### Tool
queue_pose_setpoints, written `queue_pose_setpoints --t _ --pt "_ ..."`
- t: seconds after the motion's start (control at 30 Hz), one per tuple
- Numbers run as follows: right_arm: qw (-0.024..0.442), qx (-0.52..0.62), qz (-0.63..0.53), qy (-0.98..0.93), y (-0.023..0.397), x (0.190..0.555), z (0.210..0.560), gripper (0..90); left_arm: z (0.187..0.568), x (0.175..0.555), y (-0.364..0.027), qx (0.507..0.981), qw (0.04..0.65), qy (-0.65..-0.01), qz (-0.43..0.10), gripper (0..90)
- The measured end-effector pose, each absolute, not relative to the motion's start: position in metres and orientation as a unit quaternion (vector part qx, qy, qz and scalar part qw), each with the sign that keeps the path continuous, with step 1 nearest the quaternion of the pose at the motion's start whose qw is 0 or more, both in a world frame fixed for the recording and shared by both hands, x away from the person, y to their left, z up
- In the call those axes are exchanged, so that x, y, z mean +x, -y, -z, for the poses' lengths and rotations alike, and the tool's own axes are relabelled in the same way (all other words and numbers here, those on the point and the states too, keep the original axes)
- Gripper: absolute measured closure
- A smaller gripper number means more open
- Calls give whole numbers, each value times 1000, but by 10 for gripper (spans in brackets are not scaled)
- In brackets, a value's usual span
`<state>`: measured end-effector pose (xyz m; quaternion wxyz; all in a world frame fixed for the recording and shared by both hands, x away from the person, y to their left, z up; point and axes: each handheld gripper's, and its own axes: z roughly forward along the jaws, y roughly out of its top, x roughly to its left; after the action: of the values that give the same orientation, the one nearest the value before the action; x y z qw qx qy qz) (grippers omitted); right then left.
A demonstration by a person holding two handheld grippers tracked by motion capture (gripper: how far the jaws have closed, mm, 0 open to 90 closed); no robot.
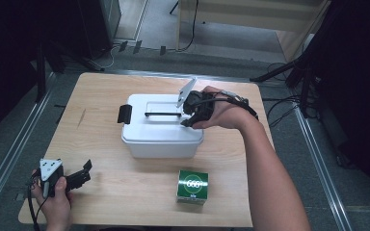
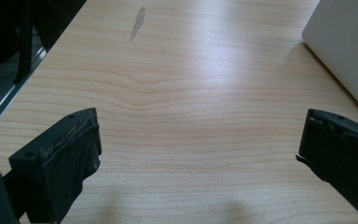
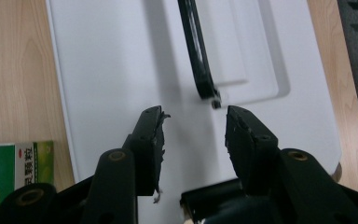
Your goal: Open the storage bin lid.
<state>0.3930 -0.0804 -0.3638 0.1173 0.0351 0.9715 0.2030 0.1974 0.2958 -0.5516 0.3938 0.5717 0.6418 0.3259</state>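
Hovering over a closed bin

Idling nearest, the left gripper (image 1: 79, 177) is gaping wide above bare table (image 1: 139, 192). A green box (image 1: 192, 186) is standing shut near the front edge, contents hidden. Beyond it, the white bin (image 1: 161, 139) is sitting lidded mid-table, contents unseen. The right gripper (image 3: 193, 128) is hanging half-open, empty, by the handle (image 3: 196, 51); closing off-centre is risking a slip.

Lab: tripod legs (image 1: 275, 73), floor cables (image 1: 107, 60)

A light wooden table (image 1: 101, 96) carries a white lidded plastic box (image 1: 161, 139) and a green carton (image 1: 192, 186).
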Motion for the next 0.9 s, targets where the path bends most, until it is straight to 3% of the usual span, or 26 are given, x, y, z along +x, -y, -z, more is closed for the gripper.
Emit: queue_pose_setpoints --t 0.1,0.37,0.9 --pt "119 34 -207 -970 76 395 361 588 552 197 -296 572 394 -641 -325 0" --pt "123 11 -183 -975 61 396 347 748 551 198 -296 575 392 -641 -325 0" --pt "125 -3 -135 -983 30 399 347 784 552 198 -296 574 393 -641 -324 0"
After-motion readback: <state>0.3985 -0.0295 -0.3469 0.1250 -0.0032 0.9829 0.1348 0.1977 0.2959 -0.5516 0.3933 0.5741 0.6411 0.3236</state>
